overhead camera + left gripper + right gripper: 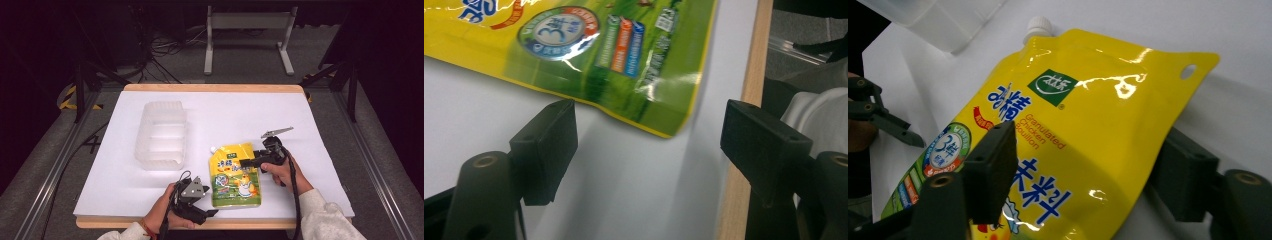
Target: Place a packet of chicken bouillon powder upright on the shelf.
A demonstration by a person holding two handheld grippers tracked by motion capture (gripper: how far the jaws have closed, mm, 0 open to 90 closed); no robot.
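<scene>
A yellow and green spouted pouch [235, 175] of chicken seasoning lies flat on the white table cover, its white cap [213, 149] at the far left corner. My right gripper [243, 162] comes in from the right and straddles the pouch's [1098, 140] right edge, one jaw over the printed face and the other beside the edge; the pads [993, 165] are not visibly pressing. My left gripper [212, 212] lies at the near left corner of the pouch [624, 60], jaws open, with that corner just ahead of the gap between them [649, 117].
A clear plastic compartment box [162, 135] stands left of the pouch, toward the middle of the table. The table's wooden front edge [744, 100] runs close by the left gripper. White sheet [240, 115] lies bare behind the pouch. Frame legs stand beyond the table.
</scene>
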